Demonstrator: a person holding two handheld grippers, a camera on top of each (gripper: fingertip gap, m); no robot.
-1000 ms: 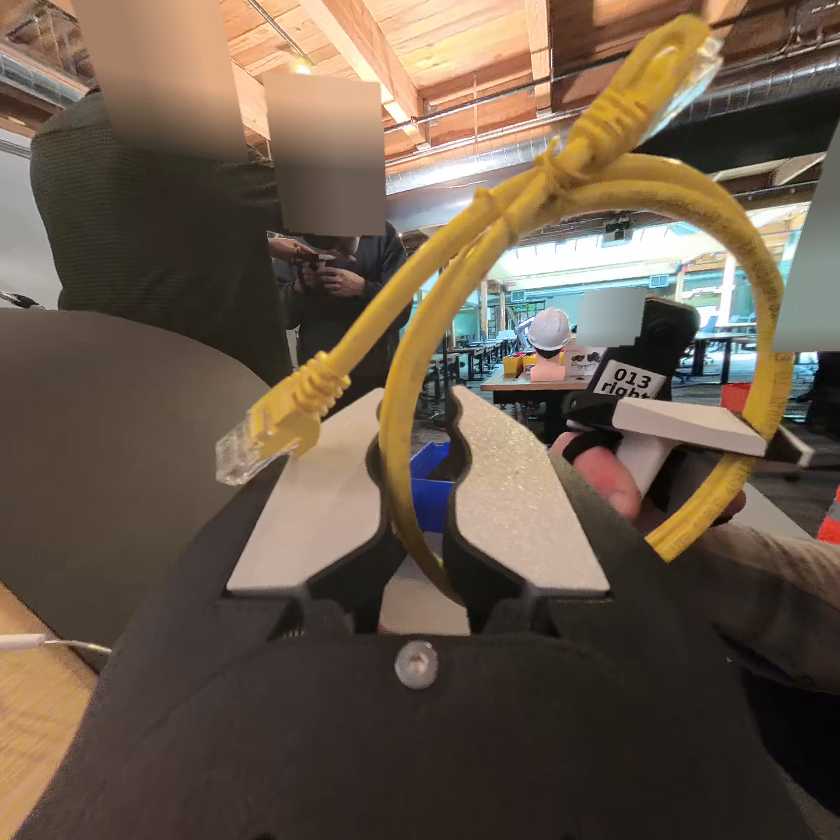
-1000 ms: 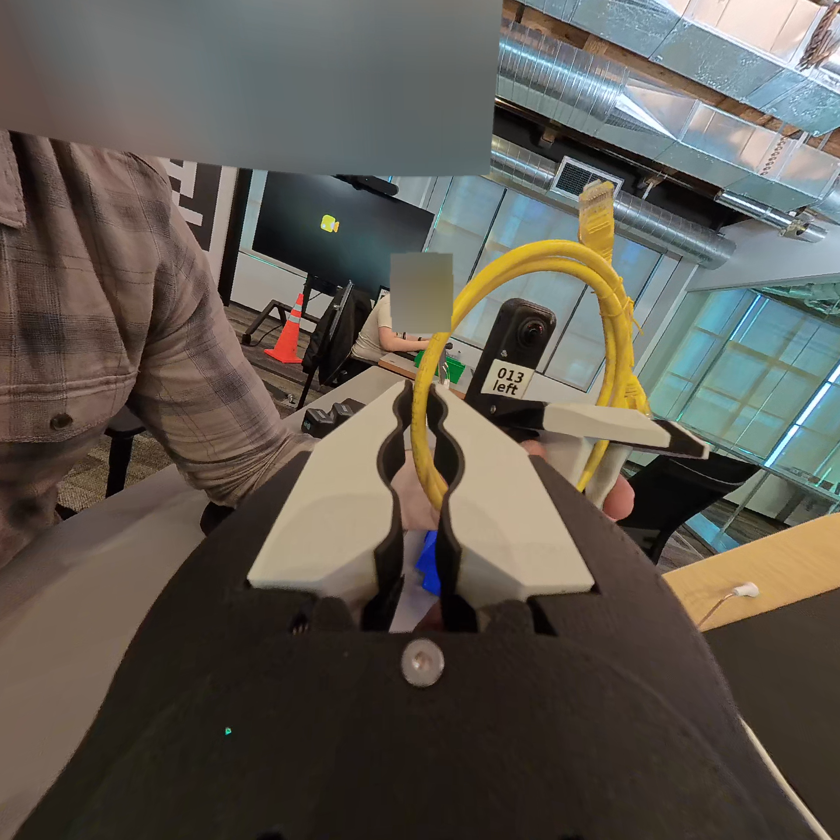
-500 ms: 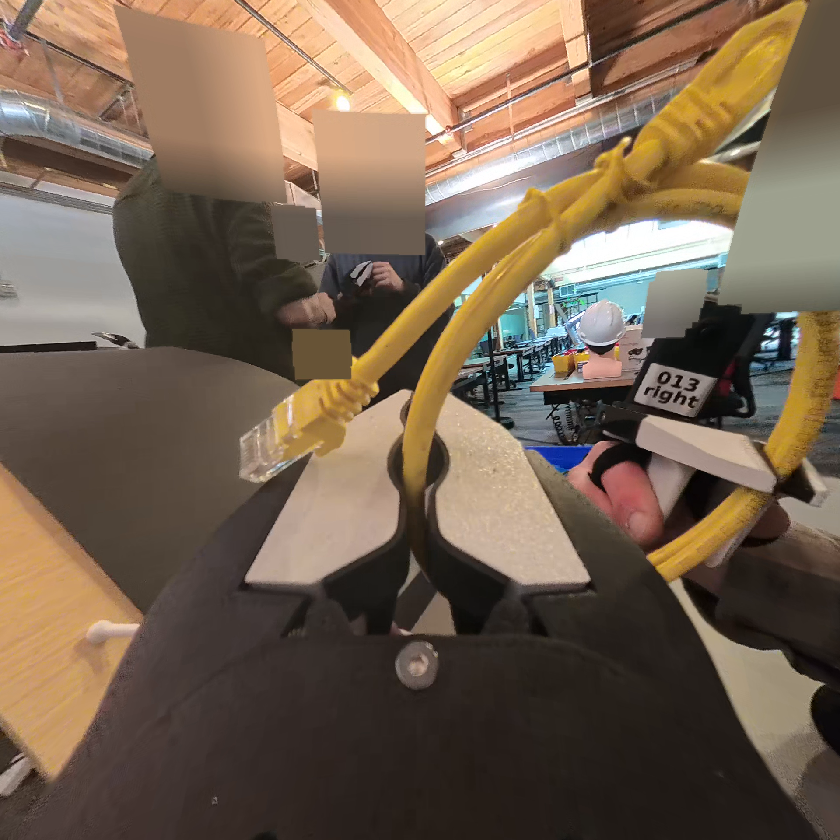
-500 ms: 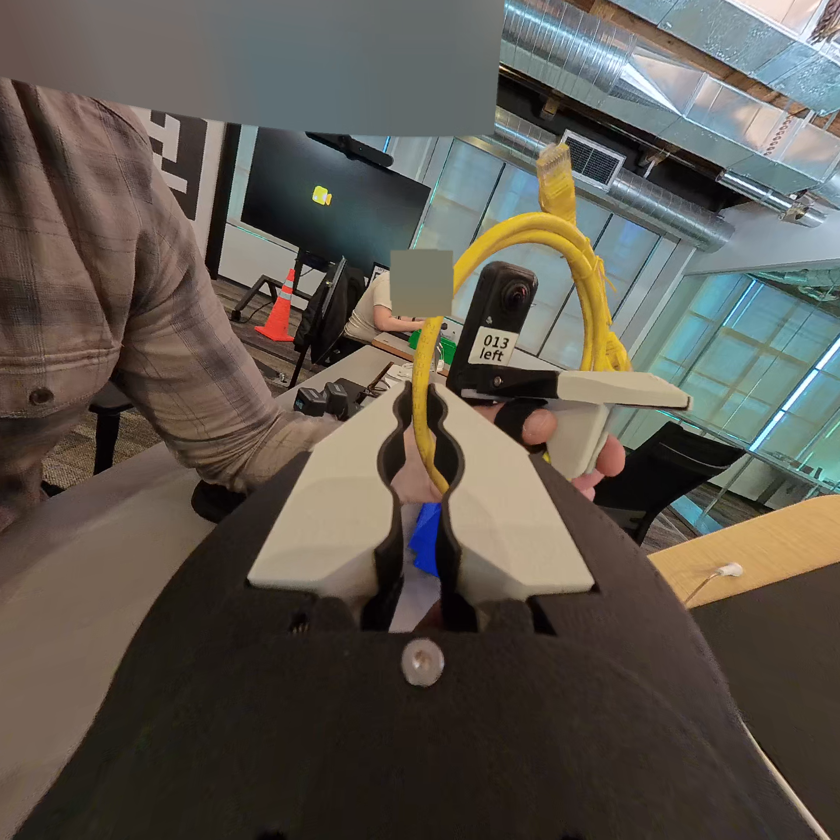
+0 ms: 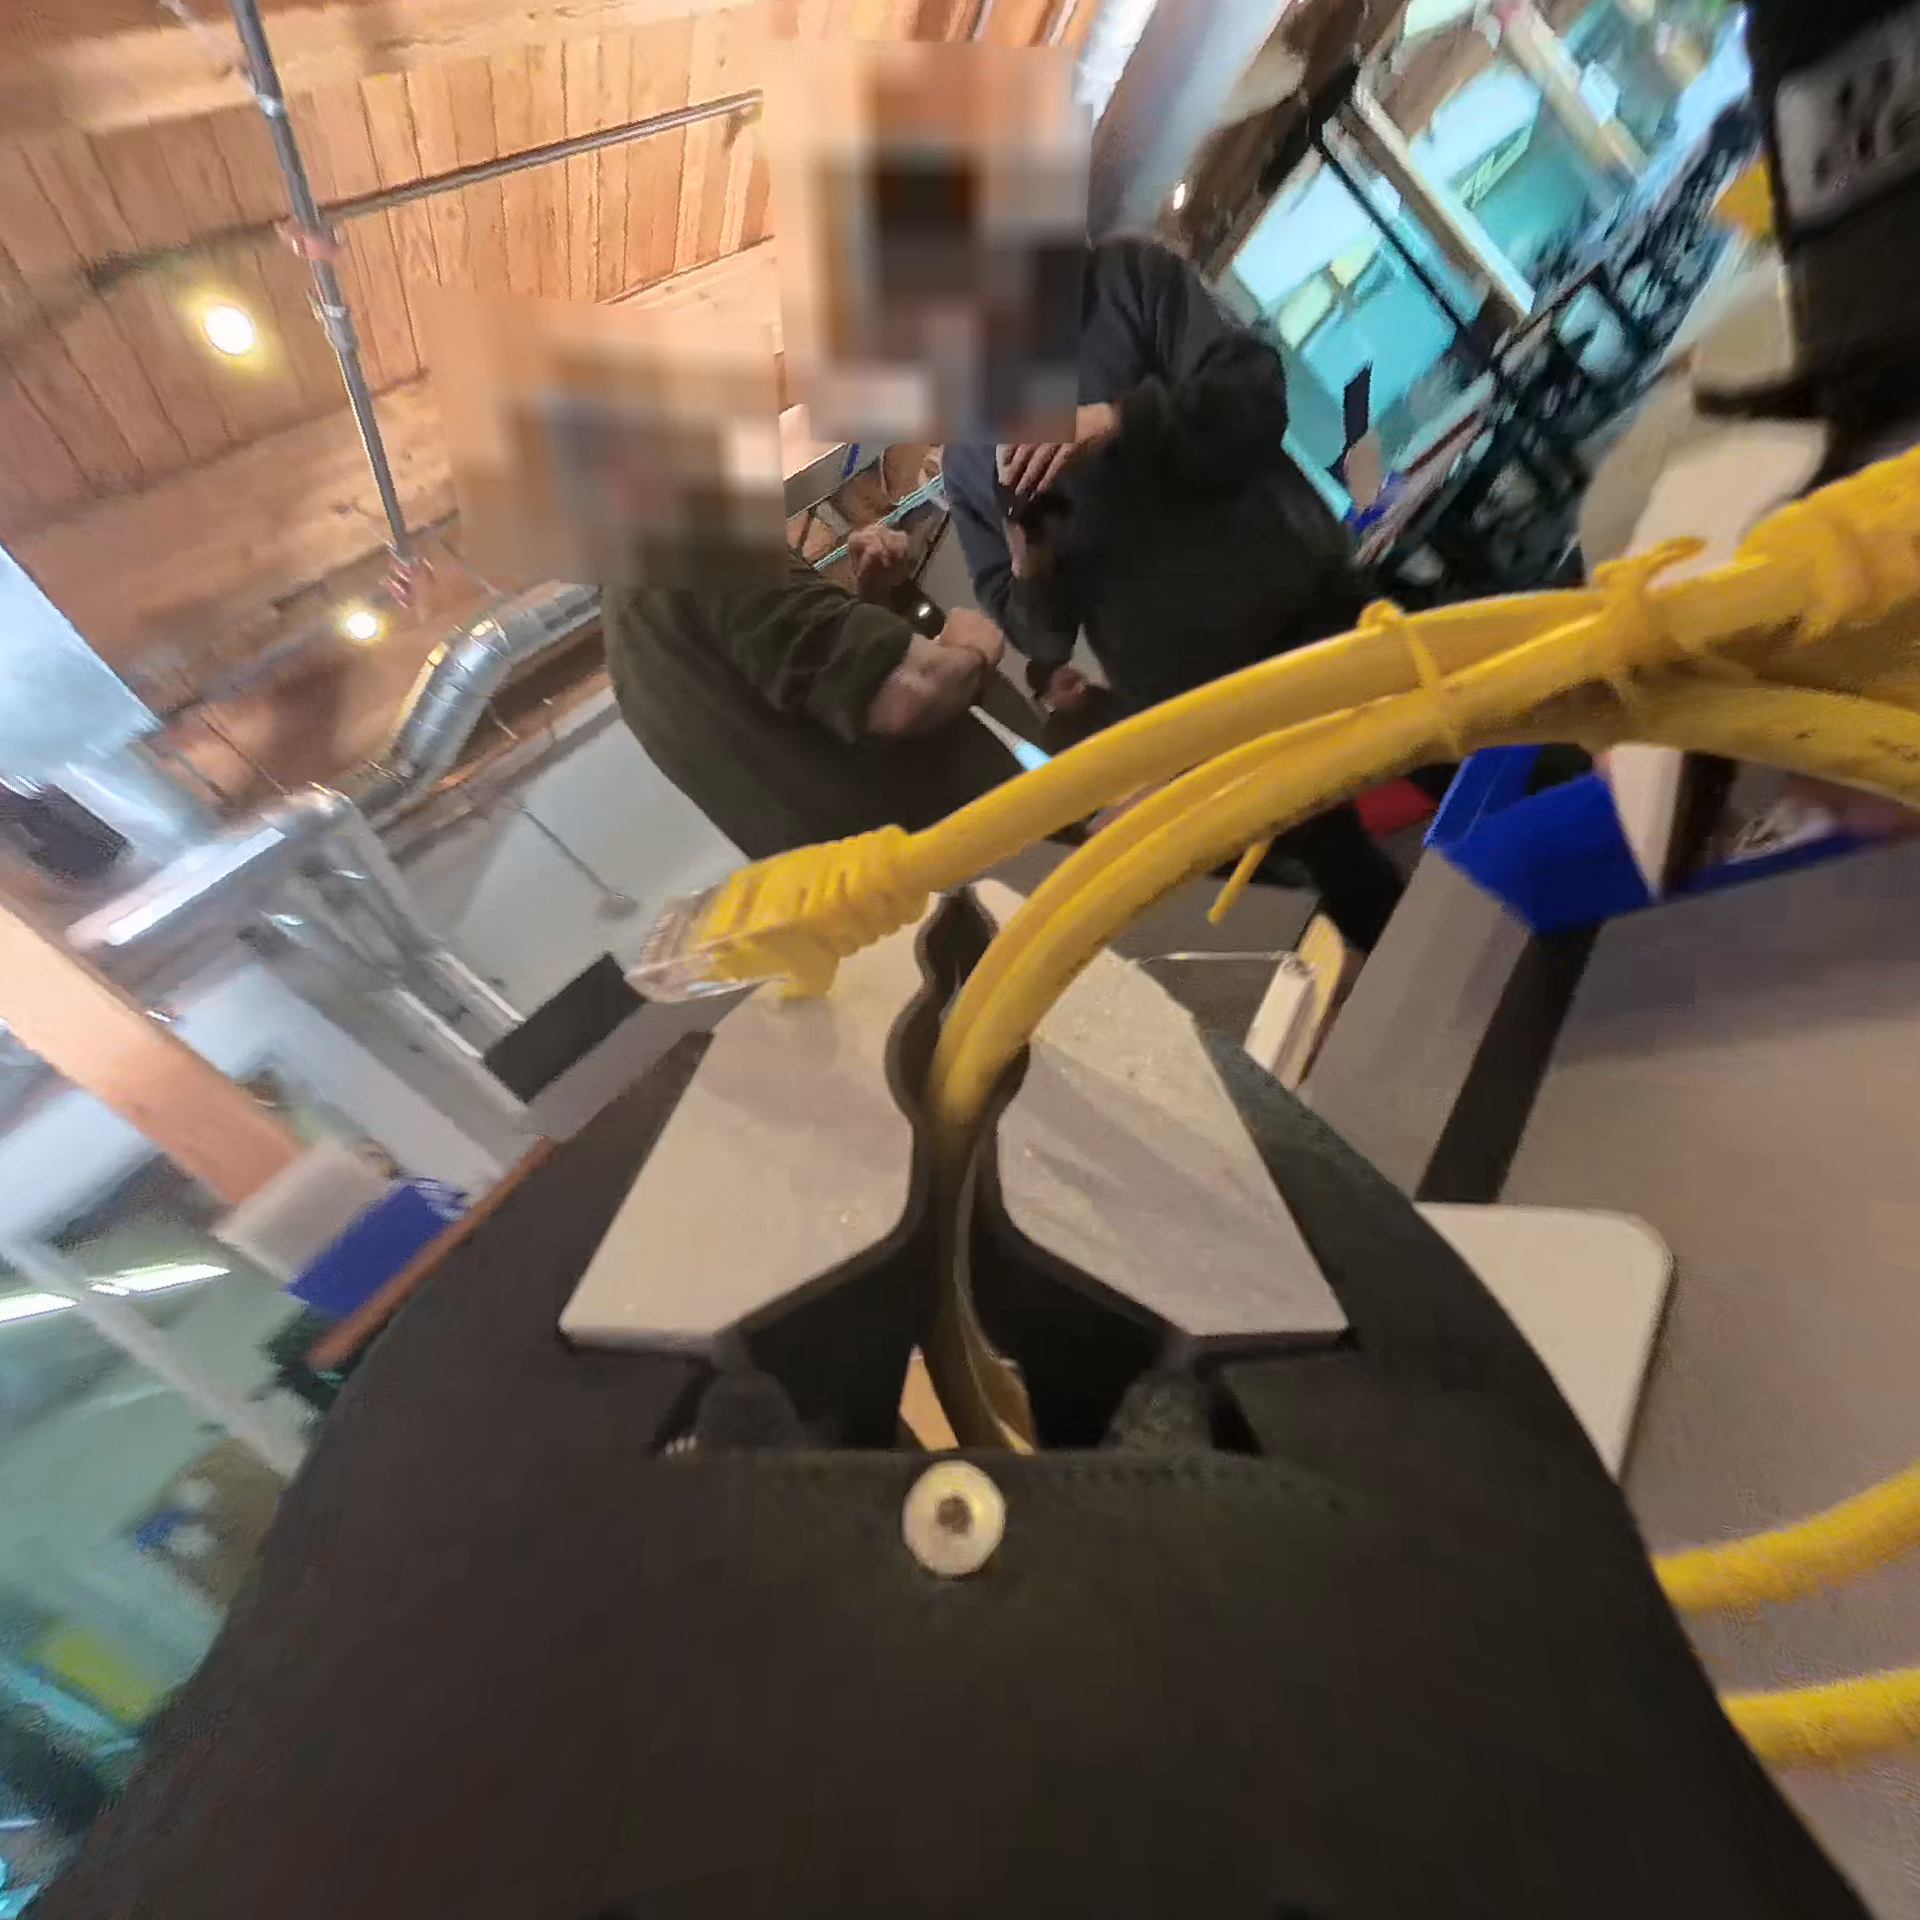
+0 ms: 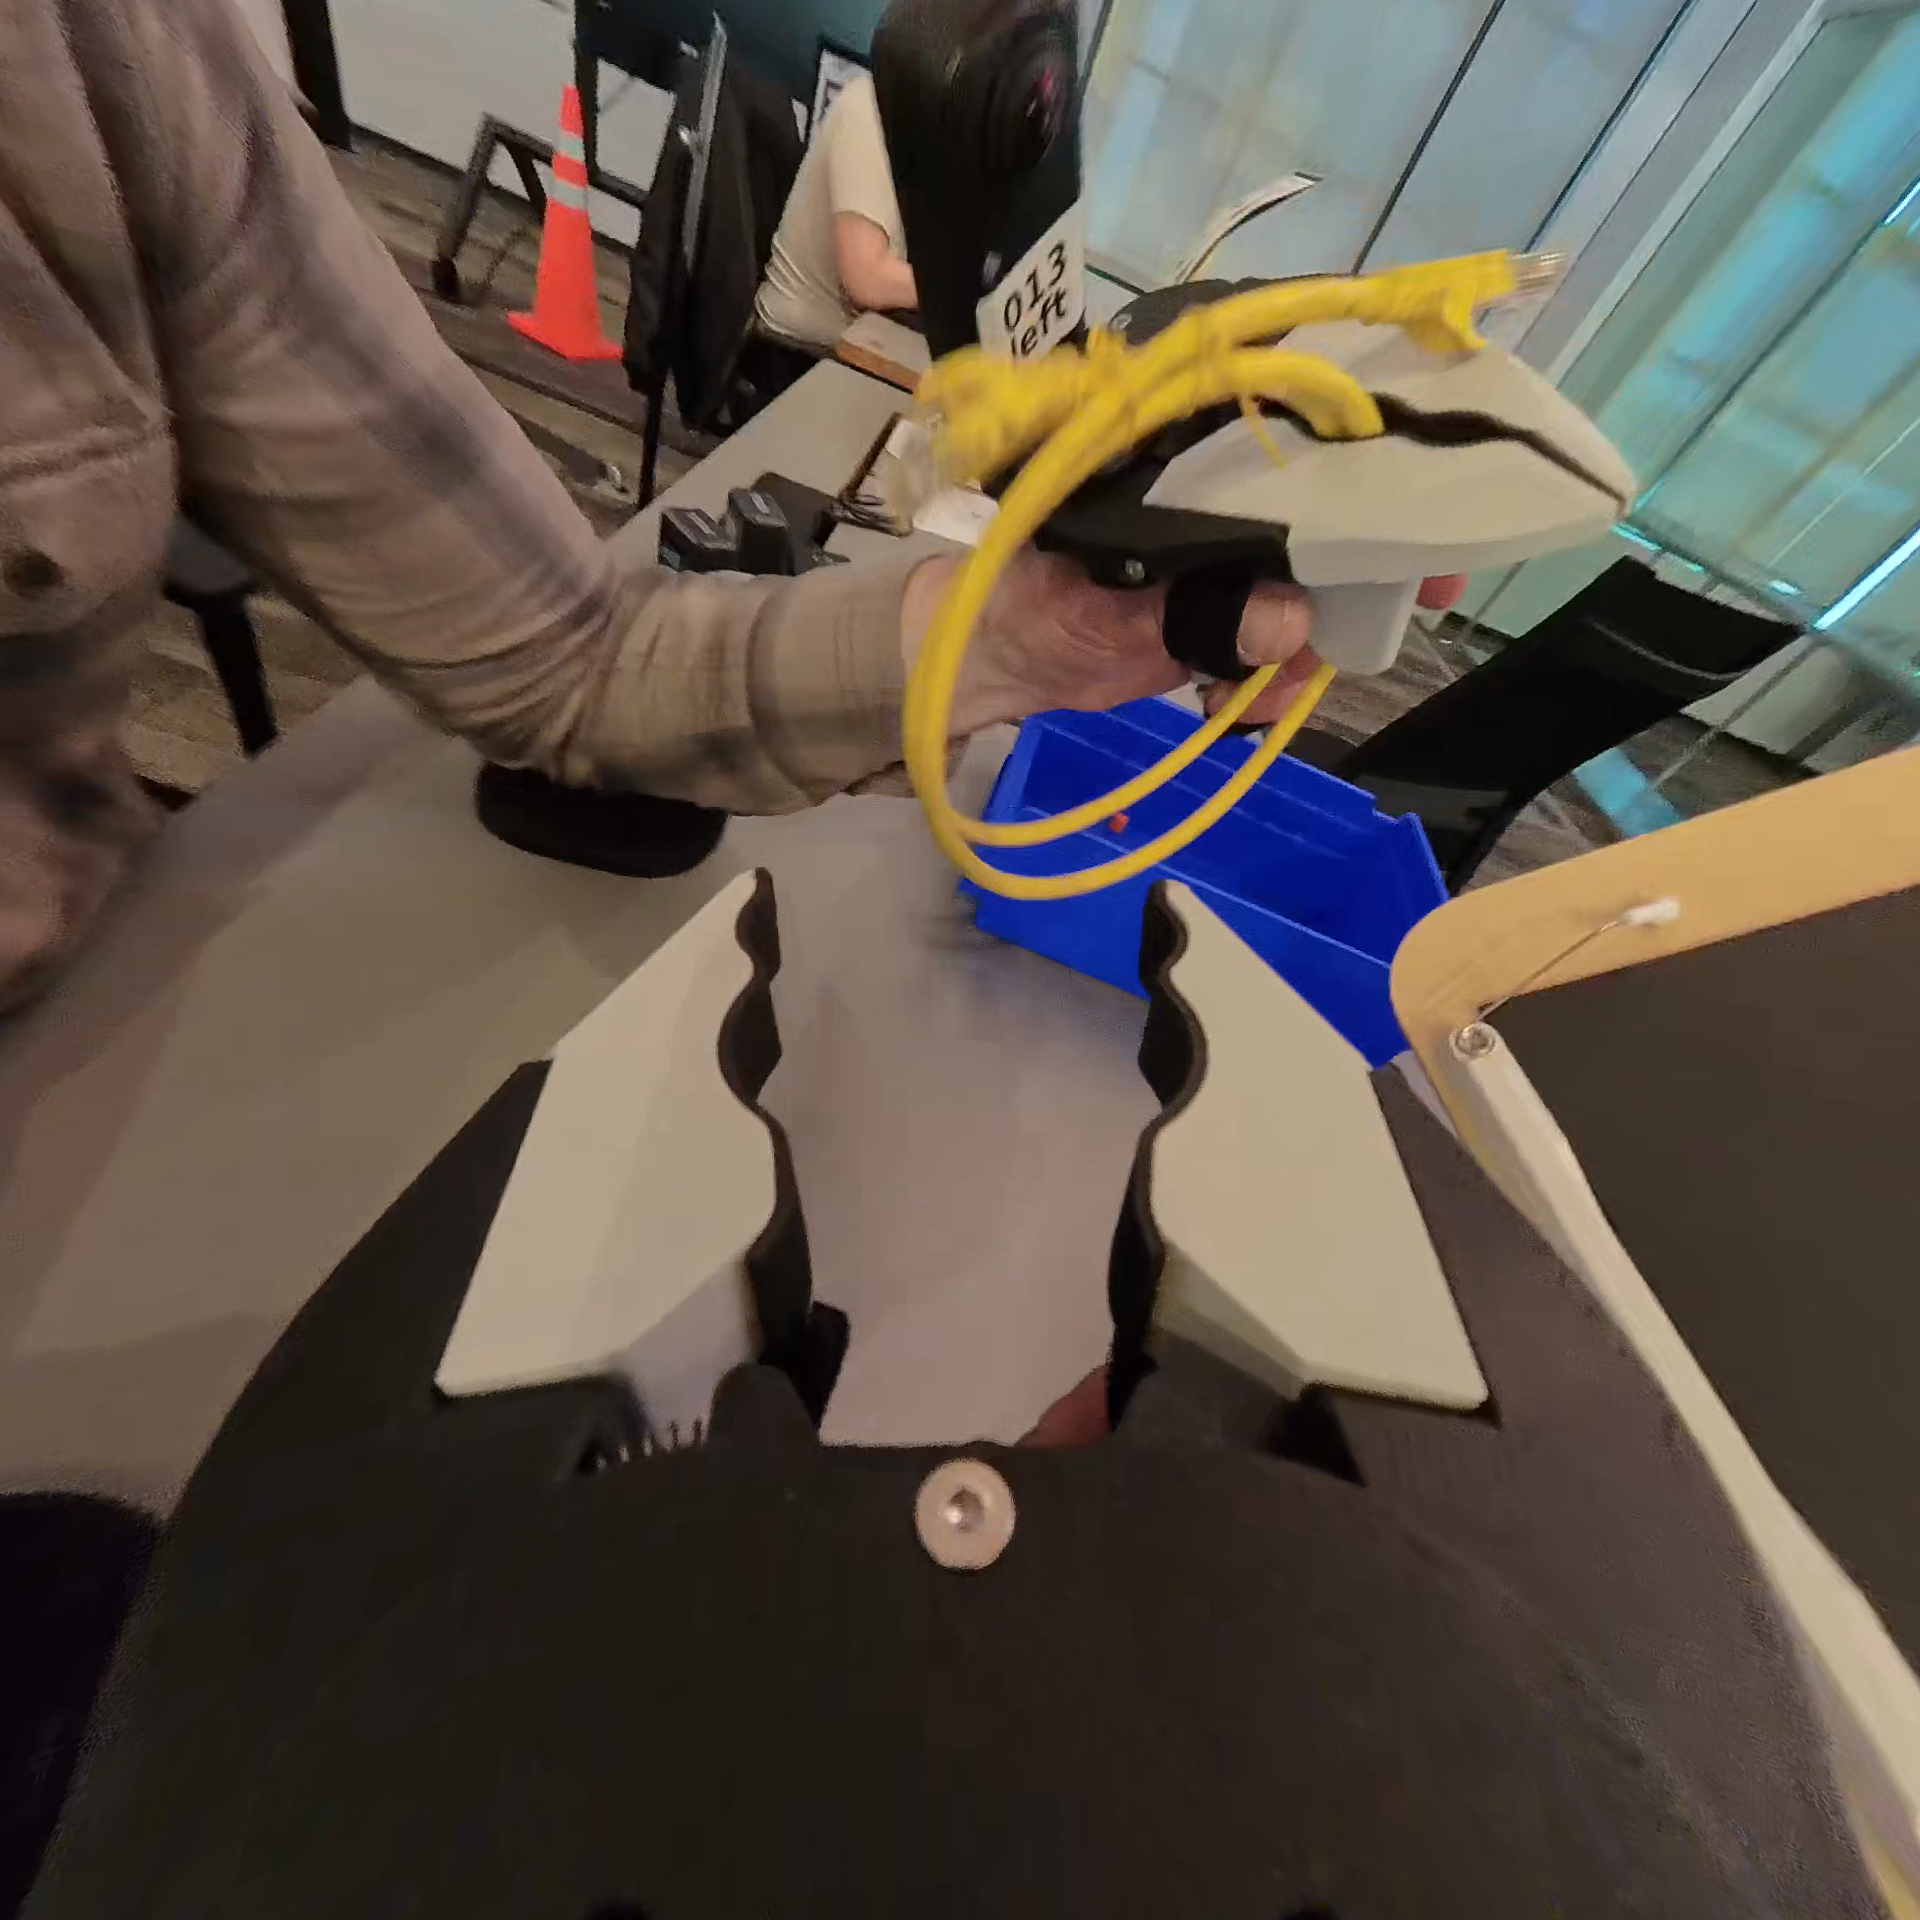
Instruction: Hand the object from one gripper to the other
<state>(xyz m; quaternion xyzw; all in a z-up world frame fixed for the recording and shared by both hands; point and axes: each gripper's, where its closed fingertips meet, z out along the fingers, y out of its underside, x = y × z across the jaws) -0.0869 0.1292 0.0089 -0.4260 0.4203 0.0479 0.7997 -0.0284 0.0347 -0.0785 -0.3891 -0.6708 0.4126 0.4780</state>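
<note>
A coiled yellow network cable [image 5: 1195, 790] tied with yellow ties is held in my left gripper [image 5: 961, 935], which is shut on two strands of the loop. One clear plug [image 5: 686, 951] sticks out to the left over the left finger. In the right wrist view the left gripper [image 6: 1600, 488] is farther off, held by a hand, with the cable [image 6: 1039, 644] hanging as a loop below it. My right gripper [image 6: 961, 914] is open and empty, low and apart from the cable.
A blue plastic bin [image 6: 1247, 883] sits on the grey table [image 6: 312, 1039] under the hanging loop. A wood-edged black board [image 6: 1714, 1091] is at the right. An orange cone [image 6: 566, 239] and a seated person are behind. Two people [image 5: 1039, 582] stand beyond the left gripper.
My right gripper has opened and let go of the cable, then drawn back and down. The left gripper has closed on the cable and carried it away, tilting over.
</note>
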